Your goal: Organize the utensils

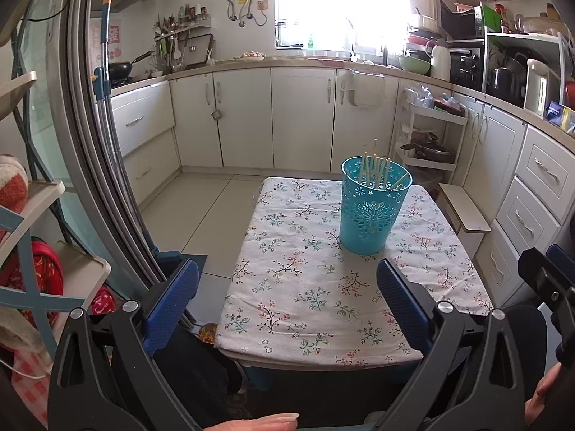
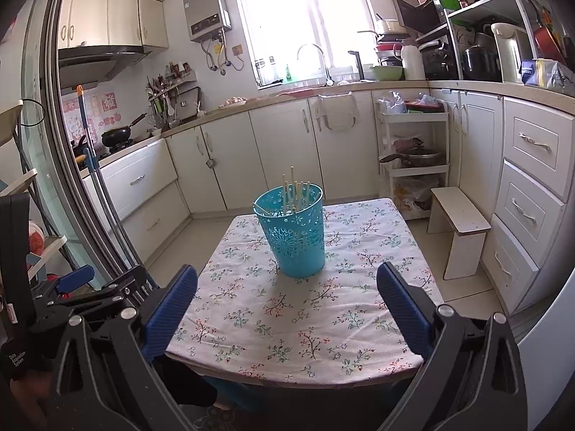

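my left claw (image 1: 287, 283) hangs wide and empty above the near edge of the tabletop (image 1: 305, 309), its blue pads well apart. past it, toward the right of the flowered cloth, the teal basket (image 1: 372, 208) stands upright with pale chopsticks (image 1: 373, 165) poking up out of it. my right claw (image 2: 286, 287) is spread just as wide, gripping nothing, and the same basket (image 2: 293, 230) sits centred ahead of it on the cloth (image 2: 298, 309). a small white stool (image 2: 460, 230) stands on the floor right of the tabletop.
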### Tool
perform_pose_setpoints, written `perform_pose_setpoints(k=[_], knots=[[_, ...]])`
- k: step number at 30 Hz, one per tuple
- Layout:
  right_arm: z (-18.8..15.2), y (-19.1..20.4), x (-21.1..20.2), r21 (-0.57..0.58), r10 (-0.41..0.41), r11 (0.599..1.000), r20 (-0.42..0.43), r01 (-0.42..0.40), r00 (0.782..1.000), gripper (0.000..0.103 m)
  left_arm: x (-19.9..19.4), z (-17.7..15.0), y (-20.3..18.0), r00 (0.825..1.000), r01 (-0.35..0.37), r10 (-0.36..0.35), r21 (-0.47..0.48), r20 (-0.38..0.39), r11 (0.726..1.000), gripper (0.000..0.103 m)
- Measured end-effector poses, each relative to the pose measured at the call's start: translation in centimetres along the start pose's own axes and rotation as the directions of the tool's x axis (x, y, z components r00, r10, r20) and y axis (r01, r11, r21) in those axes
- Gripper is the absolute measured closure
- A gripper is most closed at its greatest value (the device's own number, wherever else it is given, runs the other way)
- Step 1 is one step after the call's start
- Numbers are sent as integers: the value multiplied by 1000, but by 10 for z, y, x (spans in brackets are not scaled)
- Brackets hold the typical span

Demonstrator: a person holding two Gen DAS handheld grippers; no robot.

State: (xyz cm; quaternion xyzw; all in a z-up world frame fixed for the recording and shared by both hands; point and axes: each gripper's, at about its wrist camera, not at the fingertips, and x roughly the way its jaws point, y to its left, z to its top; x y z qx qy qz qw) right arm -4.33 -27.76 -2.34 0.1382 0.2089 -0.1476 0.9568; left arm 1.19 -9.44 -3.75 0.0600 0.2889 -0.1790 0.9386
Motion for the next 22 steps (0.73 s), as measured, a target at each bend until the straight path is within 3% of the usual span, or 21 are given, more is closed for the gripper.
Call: perform_pose_setpoints(k=[5,11,22], knots=[[-1,-1,4,4,0,1000,-17,0,1000,7,1,0,3,1000,3,-3,-12,3,1000,7],[-3,-1,7,5,2,1000,-30,-2,1000,7,-6,-4,2,997,-7,6,9,75,1000,7],[-6,-3,14,8,-5,1000,-52,6,999,7,17,-6,11,999,40,-41,-36,-28,999,7]])
